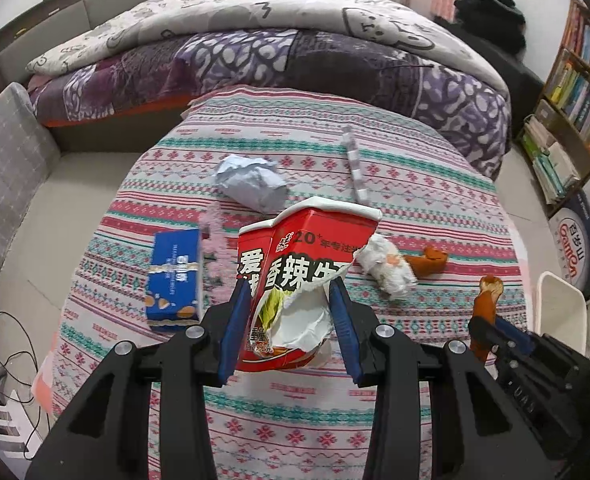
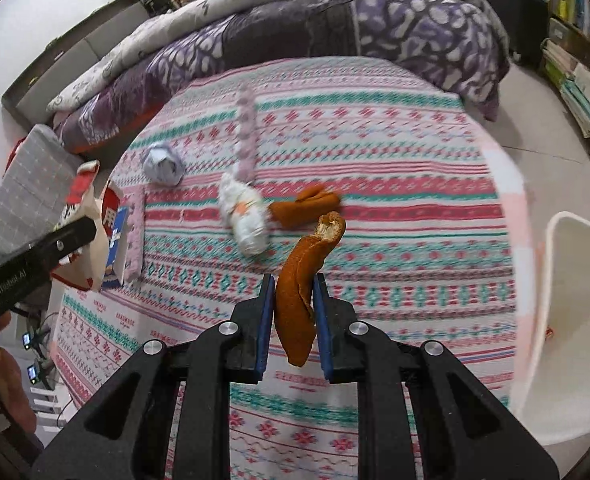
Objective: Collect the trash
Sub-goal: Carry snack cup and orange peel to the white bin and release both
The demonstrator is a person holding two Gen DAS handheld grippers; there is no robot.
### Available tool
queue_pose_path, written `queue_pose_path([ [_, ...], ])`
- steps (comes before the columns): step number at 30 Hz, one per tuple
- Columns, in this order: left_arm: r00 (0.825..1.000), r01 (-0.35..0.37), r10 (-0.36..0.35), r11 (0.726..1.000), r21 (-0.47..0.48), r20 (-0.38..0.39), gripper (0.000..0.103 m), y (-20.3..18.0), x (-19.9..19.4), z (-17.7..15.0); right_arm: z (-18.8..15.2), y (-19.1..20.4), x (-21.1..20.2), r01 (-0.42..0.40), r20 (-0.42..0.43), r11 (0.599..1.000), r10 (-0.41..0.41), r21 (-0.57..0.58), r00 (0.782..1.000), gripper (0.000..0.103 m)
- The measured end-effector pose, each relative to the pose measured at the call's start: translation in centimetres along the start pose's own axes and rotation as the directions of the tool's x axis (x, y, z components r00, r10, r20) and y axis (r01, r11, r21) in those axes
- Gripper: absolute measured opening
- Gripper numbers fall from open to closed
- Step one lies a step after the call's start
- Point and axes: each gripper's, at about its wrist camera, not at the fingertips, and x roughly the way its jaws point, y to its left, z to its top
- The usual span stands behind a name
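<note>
Left gripper [image 1: 291, 320]: its blue pads press on the sides of a torn red noodle cup [image 1: 295, 280], jaws part-way apart, the cup lifted off the cloth and standing at the centre of the left wrist view.
Right gripper [image 2: 293, 320]: jaws nearly together, clamped on a strip of orange peel [image 2: 301, 292] that sticks up toward 12 o'clock past the pads and hangs out below them; the peel is clear of the cloth.
Patterned cloth [image 2: 375, 152]: striped in red, teal and white, spread under all the loose items.
Crumpled paper ball [image 1: 251, 184]: at 11 o'clock from the cup, lying on the cloth.
Blue box [image 1: 173, 280]: at 9 o'clock from the cup, flat on the cloth, near its left edge.
Wadded tissue [image 2: 245, 216]: at 10 o'clock from the held peel, on the cloth.
Second orange peel [image 2: 305, 204]: just beside the tissue at its 3 o'clock; whether they touch I cannot tell.
Pale strip [image 1: 355, 164]: long and thin, at 1 o'clock from the cup.
White bin [image 2: 575, 320]: at 3 o'clock in the right wrist view, off the cloth's right edge.
Bedding [image 1: 275, 52]: purple and grey quilts heaped at 12 o'clock beyond the cloth.
</note>
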Motion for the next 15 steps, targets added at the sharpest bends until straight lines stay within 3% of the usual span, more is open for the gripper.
queue_pose_path([
  [15,0.997,0.073,-0.074,0.992,0.101,-0.001,0.041,-6.9,0.2,-1.1,0.7,-9.4,-4.0,0.092,0.051,0.979,-0.103,0.183,0.993,0.019],
])
